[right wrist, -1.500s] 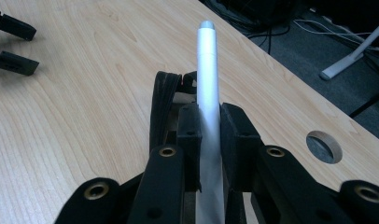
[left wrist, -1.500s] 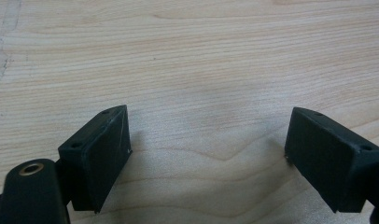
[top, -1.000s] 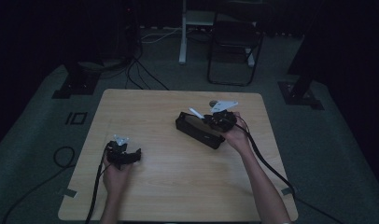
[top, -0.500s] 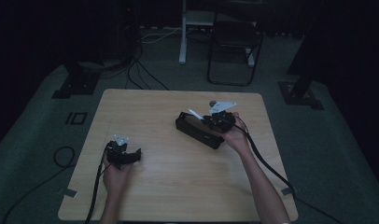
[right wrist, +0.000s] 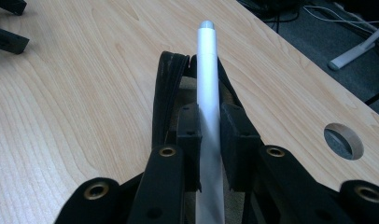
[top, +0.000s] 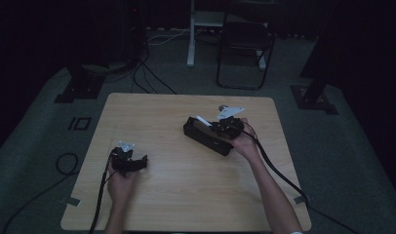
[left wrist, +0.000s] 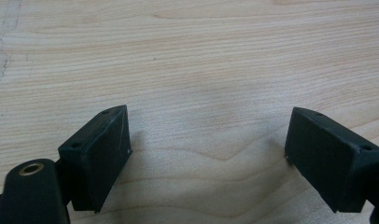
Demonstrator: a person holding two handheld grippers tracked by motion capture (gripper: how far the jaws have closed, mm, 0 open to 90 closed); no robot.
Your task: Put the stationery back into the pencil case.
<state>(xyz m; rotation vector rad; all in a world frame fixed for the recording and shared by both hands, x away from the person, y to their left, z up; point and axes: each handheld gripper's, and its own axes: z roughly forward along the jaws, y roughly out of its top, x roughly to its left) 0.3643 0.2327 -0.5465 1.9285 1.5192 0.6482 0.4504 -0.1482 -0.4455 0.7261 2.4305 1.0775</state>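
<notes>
A black zip pouch lies at the table's right centre, its mouth open in the right gripper view. My right gripper hovers over it, shut on a white pen that points away along the open pouch; the pen's pale end also shows from above. My left gripper rests low at the table's left front. In its own view the jaws stand wide open over bare wood, with nothing between them.
The light wooden table has a round cable hole near its far right edge. Beyond the table stand a dark chair and a white stand leg, with cables on the floor.
</notes>
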